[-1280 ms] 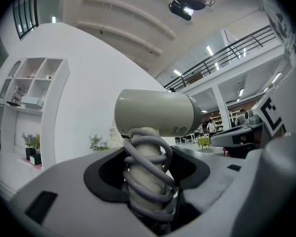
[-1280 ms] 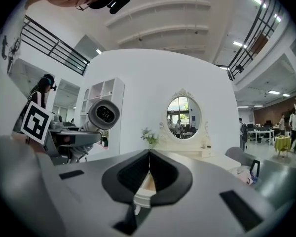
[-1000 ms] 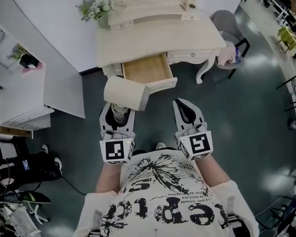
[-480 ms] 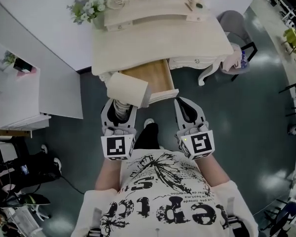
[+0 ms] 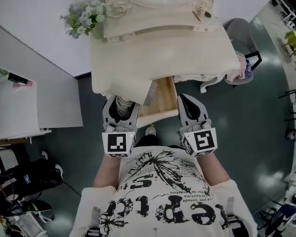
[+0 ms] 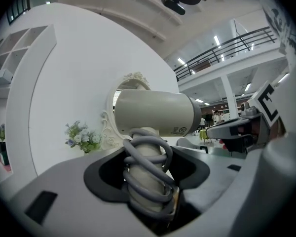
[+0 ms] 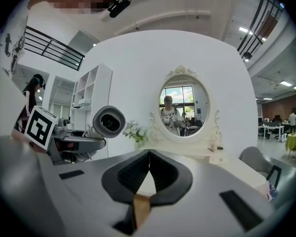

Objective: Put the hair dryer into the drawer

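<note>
Clamping hair dryer handle: left hand-held gripper; right hand-held gripper pressed together, empty; drawer open.

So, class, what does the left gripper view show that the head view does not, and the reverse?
Only the left gripper view: the label on the hair dryer barrel, the balcony railing, and the left gripper closed on the cord-wrapped handle, seen close up. Only the head view: the open drawer, the grey chair, the person's printed shirt. Both: the hair dryer, the flowers, the dressing table, the right gripper.
</note>
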Available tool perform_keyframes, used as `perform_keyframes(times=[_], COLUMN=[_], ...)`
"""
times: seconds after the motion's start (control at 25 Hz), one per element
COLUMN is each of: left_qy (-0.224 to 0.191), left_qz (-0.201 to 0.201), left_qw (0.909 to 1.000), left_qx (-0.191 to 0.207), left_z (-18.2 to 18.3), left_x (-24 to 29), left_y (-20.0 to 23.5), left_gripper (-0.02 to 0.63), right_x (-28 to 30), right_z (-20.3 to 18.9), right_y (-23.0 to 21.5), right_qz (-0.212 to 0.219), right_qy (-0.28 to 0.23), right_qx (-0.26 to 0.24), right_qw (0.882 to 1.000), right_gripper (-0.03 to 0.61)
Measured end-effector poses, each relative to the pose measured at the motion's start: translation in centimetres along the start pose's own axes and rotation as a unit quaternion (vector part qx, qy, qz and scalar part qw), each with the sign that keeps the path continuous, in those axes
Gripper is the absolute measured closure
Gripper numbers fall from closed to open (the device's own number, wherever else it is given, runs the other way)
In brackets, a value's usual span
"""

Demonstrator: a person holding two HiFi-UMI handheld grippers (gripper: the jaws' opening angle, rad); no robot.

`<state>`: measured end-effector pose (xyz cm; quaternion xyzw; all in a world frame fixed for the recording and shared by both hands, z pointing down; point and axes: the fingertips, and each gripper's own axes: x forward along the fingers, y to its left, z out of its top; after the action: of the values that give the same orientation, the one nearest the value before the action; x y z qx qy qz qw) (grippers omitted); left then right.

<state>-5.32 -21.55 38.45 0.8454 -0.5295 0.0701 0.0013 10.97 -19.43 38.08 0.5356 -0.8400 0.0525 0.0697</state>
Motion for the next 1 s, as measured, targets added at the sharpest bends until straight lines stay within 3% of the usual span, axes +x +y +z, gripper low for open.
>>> perform_keyframes(times=[0.28, 0.6, 0.76, 1.0], left_qy=[0.044, 0.117, 0.176, 0.274], left_qz=[-0.034, -0.108, -0.152, -0.207], left_qw=[0.9982, 0.9862, 0.9709, 0.9360], left_qx=[0.022, 0.044, 0.057, 0.076], left_z=[-3.0, -10.9, -16.5, -24.9], left_x=[3.6, 7.6, 9.5, 11.9], left_y=[0.2, -2.8, -4.7, -7.1], left_gripper=[0.362, 0.362, 0.362, 0.362], right_x=[4.1, 6.7, 7.3, 7.9], right_z=[-1.2, -5.2, -7.8, -11.8], right_y=[-1.5, -2.9, -3.6, -4.8], right_qz=[0.022, 0.063, 0.075, 0.083], right_qy=[0.028, 0.085, 0.111, 0.148], right_qx=[0.013, 0.022, 0.026, 0.033], right_qw=[0.999, 0.994, 0.991, 0.985], right_gripper=[0.561, 0.561, 0.561, 0.561])
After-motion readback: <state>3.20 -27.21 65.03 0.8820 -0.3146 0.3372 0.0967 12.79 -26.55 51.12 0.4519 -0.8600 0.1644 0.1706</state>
